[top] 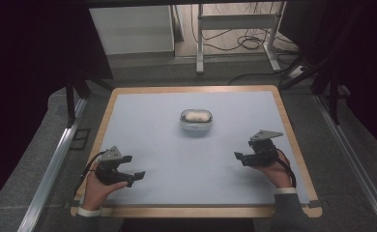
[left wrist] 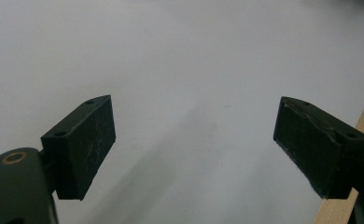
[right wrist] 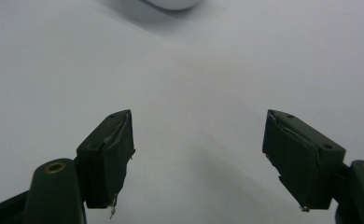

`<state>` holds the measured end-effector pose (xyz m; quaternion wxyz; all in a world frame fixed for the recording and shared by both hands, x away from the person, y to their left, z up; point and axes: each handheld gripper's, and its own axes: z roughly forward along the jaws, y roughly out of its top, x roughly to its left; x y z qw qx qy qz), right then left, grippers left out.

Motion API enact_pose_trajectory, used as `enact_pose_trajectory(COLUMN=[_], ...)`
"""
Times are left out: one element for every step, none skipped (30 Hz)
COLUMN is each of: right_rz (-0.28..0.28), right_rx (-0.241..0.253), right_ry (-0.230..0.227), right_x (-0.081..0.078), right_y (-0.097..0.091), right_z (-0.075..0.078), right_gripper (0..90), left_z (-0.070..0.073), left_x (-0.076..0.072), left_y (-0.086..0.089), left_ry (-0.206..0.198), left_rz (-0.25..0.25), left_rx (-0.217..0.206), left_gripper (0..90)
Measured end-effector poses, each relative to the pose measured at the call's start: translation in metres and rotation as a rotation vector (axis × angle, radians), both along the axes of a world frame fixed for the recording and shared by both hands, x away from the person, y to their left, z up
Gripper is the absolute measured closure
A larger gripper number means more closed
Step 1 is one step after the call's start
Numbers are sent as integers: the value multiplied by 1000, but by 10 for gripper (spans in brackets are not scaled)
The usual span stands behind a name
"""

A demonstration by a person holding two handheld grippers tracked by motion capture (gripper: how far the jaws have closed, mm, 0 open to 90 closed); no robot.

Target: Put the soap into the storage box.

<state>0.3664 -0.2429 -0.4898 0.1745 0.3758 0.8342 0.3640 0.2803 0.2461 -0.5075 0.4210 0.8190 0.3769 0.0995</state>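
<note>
A small clear container point(top: 195, 121) with something white inside stands on the pale blue mat point(top: 167, 145), a little beyond the middle. Its lower rim point(right wrist: 173, 4) peeks in at the top of the right gripper view. My left gripper point(top: 137, 177) rests near the front left of the mat, held by a hand, jaws open and empty point(left wrist: 194, 140). My right gripper point(top: 239, 157) sits at the front right, pointing left, also open with nothing between its pads point(right wrist: 196, 154).
The mat lies on a wooden-edged board point(top: 293, 140). Metal rails run along both sides point(top: 56, 159). Beyond the table stand a white table frame point(top: 235, 29) and loose cables on the floor.
</note>
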Motion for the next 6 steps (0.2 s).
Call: enact_pose_trajectory(right_rz=[-3,-4,-8,-11,-12,-15], right_rx=[11,19,7,2,-1,-1], right_ry=[1,3,2,-2,-3,-5], right_x=[0,0,0,-1,-1,-1], right_y=[-2,-3,-3,-3,-4,-4], right_z=[0,-1,-2,-2,-3,-3], right_gripper=[246,244,241,238,235,234], left_z=[0,1,0,0,0,0], left_x=[0,0,0,0,0,0], left_y=[0,0,0,0,1,1], left_ry=[-2,-3,-4,-4,-4,-4], left_rz=[1,2,2,2,2,1], left_rx=[-3,-3,-1,1,0,0], left_gripper=[133,133,134,133,134,133])
